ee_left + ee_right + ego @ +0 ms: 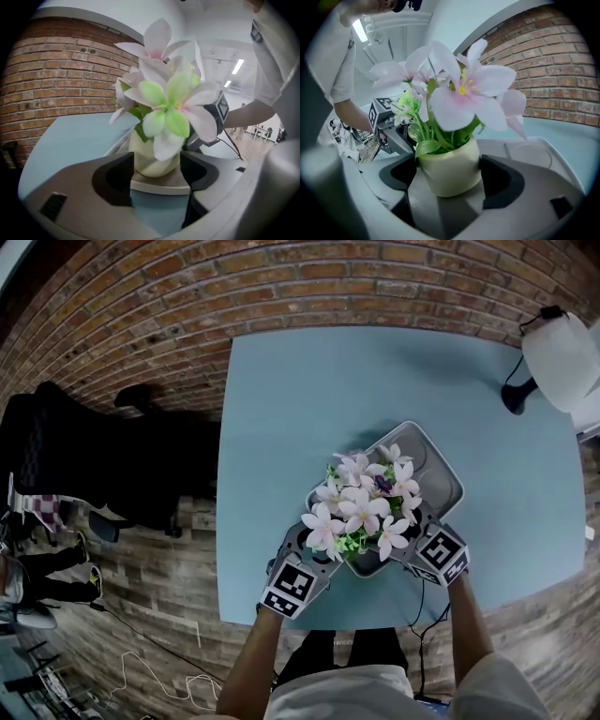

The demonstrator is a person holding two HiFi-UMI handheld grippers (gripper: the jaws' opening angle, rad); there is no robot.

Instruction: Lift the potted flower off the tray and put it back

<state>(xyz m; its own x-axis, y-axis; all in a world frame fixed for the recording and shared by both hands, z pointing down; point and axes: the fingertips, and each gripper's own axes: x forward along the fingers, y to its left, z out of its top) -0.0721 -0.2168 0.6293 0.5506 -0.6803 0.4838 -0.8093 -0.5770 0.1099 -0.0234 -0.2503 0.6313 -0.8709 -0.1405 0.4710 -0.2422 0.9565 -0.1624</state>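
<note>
The potted flower (450, 171) stands upright on the end of the grey tray (441, 474) nearest the grippers. Its cream pot sits between both pairs of jaws. From the head view the pot and the jaw tips are hidden under the pink-white blooms and green leaves. The left gripper (157, 169) has its jaws spread wide, pads just beside the pot's base, clamping nothing. The right gripper (449, 180) is equally wide around the pot, also holding nothing. Beyond the tips, the rest of the tray lies on the light blue table (300, 409).

A pale blue table (281, 427) bears a grey tray (439, 474) lying flat near its front edge.
</note>
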